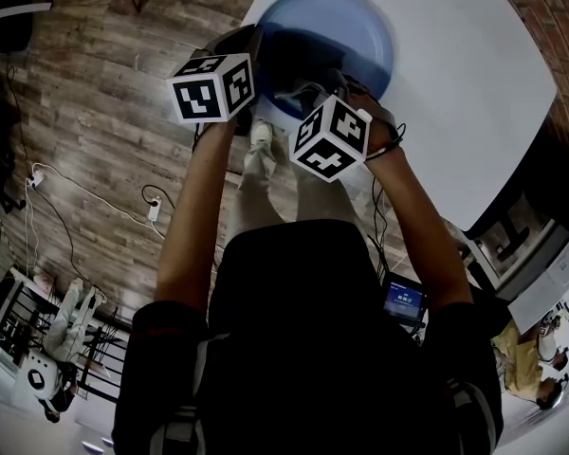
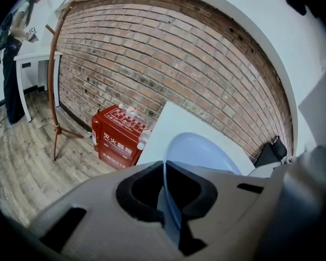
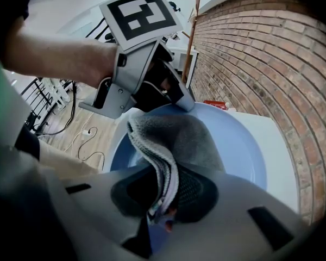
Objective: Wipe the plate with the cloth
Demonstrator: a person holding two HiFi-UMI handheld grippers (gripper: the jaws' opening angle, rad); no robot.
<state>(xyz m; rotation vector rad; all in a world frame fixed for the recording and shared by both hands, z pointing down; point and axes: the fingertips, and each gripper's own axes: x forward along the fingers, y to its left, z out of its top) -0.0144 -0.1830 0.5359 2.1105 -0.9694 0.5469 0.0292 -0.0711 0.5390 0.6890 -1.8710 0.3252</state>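
Fingers (image 2: 98, 211) of the left gripper (image 2: 165, 170) are closed on a rim; the right gripper (image 3: 165, 200) pinches fabric. White table (image 1: 474, 83): surface beneath both grippers. Blue plate (image 2: 206, 154): at the table's near edge, its rim clamped between the left jaws. Grey cloth (image 3: 179, 140): folded, gripped by the right jaws, lying against the plate's inner face just beside the left gripper.

Overhead plus close jaw-level (common plate (image 1: 346, 27))

Room past the plate (image 1: 351, 27)
Left gripper (image 2: 168, 192), right gripper (image 3: 165, 192) and cloth (image 3: 174, 140) crowd its near rim; open table (image 1: 474, 112) runs to the brick wall (image 1: 550, 27).
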